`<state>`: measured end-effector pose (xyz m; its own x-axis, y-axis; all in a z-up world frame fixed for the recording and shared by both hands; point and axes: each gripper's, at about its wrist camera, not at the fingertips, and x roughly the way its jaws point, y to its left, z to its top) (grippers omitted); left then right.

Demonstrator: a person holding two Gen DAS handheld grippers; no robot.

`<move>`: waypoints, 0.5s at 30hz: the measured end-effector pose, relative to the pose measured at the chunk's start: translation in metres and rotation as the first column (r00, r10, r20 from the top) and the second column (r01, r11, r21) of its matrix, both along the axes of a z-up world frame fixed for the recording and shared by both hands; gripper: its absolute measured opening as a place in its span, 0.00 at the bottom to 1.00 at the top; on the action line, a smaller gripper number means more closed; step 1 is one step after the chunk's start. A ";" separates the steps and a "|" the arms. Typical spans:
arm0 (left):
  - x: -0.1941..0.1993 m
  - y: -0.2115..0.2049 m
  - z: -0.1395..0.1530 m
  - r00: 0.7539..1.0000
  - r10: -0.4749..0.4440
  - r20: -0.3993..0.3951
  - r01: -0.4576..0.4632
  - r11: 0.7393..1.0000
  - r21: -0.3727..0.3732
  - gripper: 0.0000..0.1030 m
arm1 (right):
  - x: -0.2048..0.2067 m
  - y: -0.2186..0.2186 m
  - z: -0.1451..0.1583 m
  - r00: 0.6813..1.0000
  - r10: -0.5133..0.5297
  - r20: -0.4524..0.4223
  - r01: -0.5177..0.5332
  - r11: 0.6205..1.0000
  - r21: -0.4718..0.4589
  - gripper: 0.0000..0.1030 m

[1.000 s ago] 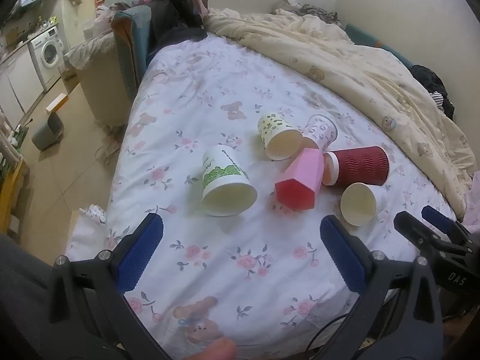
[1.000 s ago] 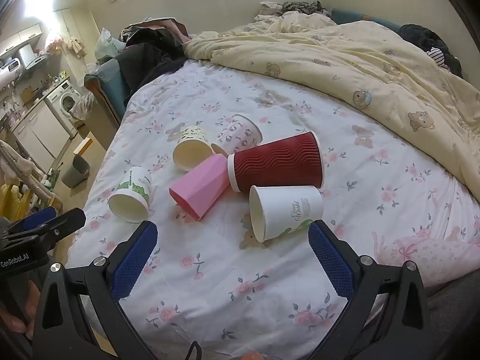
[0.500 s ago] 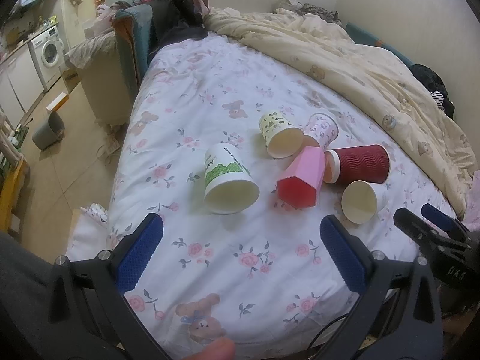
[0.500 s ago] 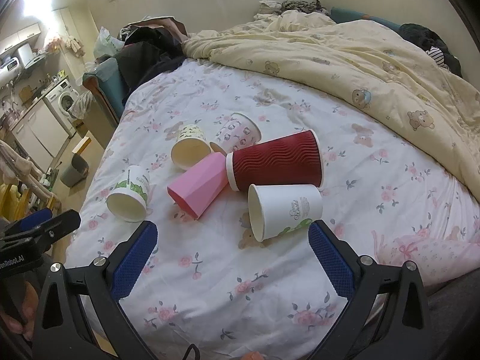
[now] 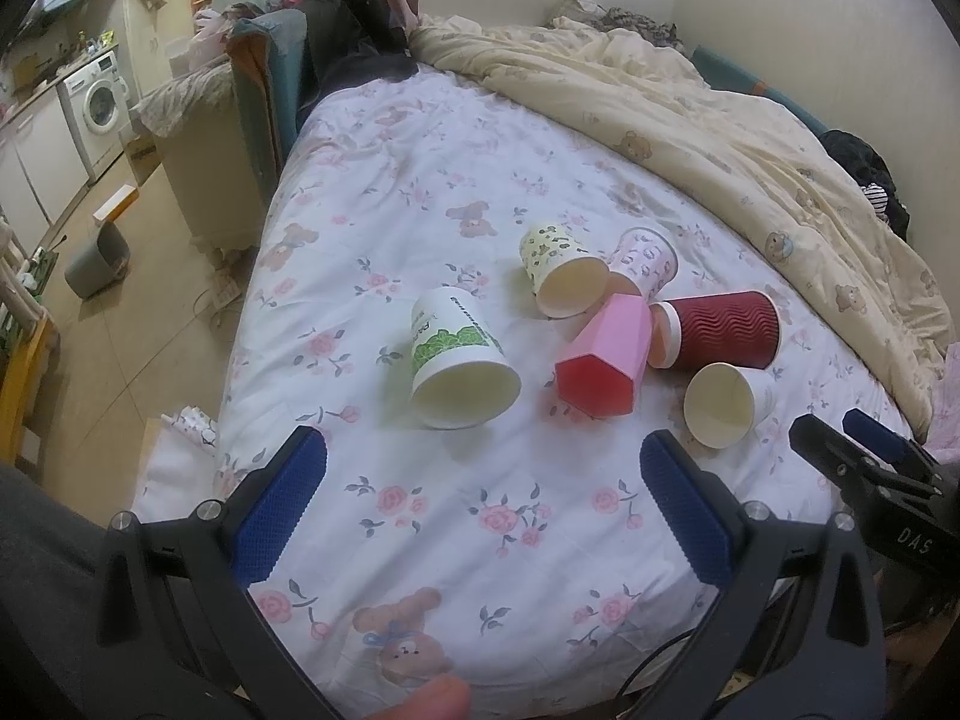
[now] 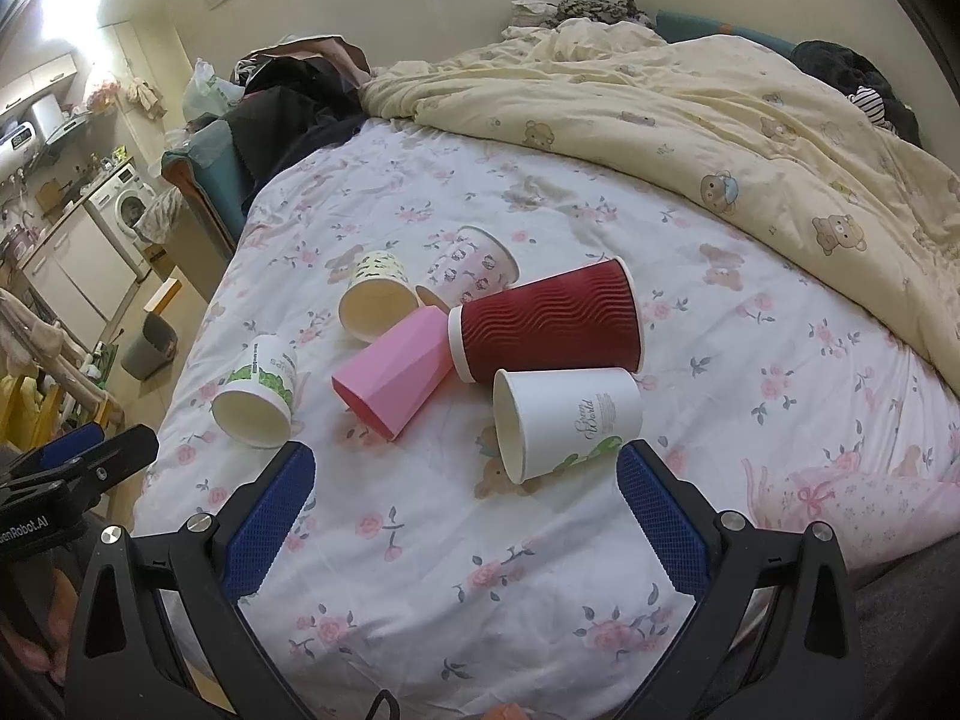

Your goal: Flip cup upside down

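right, both my tools hang over the near edge of the bed (image 5: pixel 384 192), and neither grasps anything. my left gripper (image 5: pixel 480 498) has its jaws spread wide and released; the green cup (image 5: pixel 459 360) lies on its side just past them, mouth toward me, apart from the other cups. my right gripper (image 6: pixel 465 510) is just as slack, jaws parted, with the white cup (image 6: pixel 564 420) on its side between and just beyond the blue pads (image 6: pixel 660 522), mouth turned to my left.

behind the white cup lies the red cup (image 6: pixel 546 324), also toppled, touching it along the side. the pink cup (image 6: pixel 393 375) rests with its base against the red cup's rim, mouth toward me. further back are the yellow cup (image 6: pixel 375 294) and the patterned cup (image 6: pixel 471 270), both on their sides, touching each other.

a cream quilt (image 6: pixel 720 120) is heaped along the far side of the bed. from the right wrist view my left gripper shows at the left edge, off the mattress.
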<state>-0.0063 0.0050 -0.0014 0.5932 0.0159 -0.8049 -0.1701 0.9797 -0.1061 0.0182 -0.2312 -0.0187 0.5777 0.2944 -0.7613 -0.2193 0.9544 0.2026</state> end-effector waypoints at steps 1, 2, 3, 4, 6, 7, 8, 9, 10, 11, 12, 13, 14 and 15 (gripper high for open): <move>-0.001 0.000 0.000 1.000 0.001 -0.001 -0.001 1.000 -0.001 1.00 | 0.000 0.000 0.000 1.000 0.000 0.000 0.000 1.000 0.000 1.00; 0.000 0.001 0.001 1.000 0.002 -0.002 -0.002 1.000 -0.002 1.00 | 0.000 0.000 0.000 1.000 0.000 0.000 0.000 1.000 0.000 1.00; 0.000 0.001 0.001 1.000 0.002 -0.002 -0.002 1.000 -0.002 1.00 | 0.000 0.000 0.000 1.000 0.000 0.001 0.000 1.000 0.000 1.00; -0.001 0.001 0.001 1.000 0.002 -0.002 -0.002 1.000 -0.002 1.00 | 0.000 0.000 0.000 1.000 0.000 0.001 0.000 1.000 0.000 1.00; 0.000 0.001 0.001 1.000 0.000 -0.001 0.000 1.000 -0.002 1.00 | 0.000 0.000 0.000 1.000 0.000 0.000 0.000 1.000 -0.001 1.00; 0.000 0.002 0.001 1.000 0.000 -0.002 0.000 1.000 -0.002 1.00 | 0.000 0.000 0.000 1.000 0.000 0.000 0.000 1.000 -0.001 1.00; 0.000 0.002 0.001 1.000 -0.001 -0.001 0.001 1.000 -0.001 1.00 | 0.000 0.000 0.000 1.000 0.000 0.001 0.000 1.000 0.000 1.00; 0.000 0.002 0.001 1.000 0.002 -0.002 -0.002 1.000 -0.002 1.00 | 0.000 0.000 0.000 1.000 0.000 0.001 0.000 1.000 -0.001 1.00; 0.000 0.002 0.001 1.000 0.003 -0.002 -0.003 1.000 -0.001 1.00 | 0.000 0.000 0.000 1.000 0.000 0.001 0.000 1.000 -0.002 1.00; 0.000 0.002 0.001 1.000 0.004 -0.002 -0.004 1.000 0.000 1.00 | 0.000 0.000 0.000 1.000 0.001 0.000 -0.001 1.000 -0.001 1.00; 0.000 0.002 0.001 1.000 0.006 -0.004 -0.006 1.000 -0.001 1.00 | 0.000 0.000 0.000 1.000 0.001 0.000 -0.001 1.000 0.001 1.00; 0.000 0.003 0.002 1.000 0.009 -0.006 -0.009 1.000 -0.005 1.00 | 0.000 0.000 0.000 1.000 0.002 0.000 -0.002 1.000 0.002 1.00; 0.000 0.004 0.002 1.000 0.012 -0.006 -0.012 1.000 -0.009 1.00 | 0.000 0.000 0.000 1.000 0.002 0.000 -0.002 1.000 0.001 1.00; 0.000 0.005 0.003 1.000 0.014 -0.007 -0.014 1.000 -0.012 1.00 | 0.000 0.001 0.000 1.000 0.001 -0.001 -0.001 1.000 0.001 1.00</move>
<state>-0.0058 0.0096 0.0013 0.5876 0.0144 -0.8090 -0.1845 0.9759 -0.1167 0.0182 -0.2307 -0.0190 0.5766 0.2957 -0.7616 -0.2205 0.9539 0.2035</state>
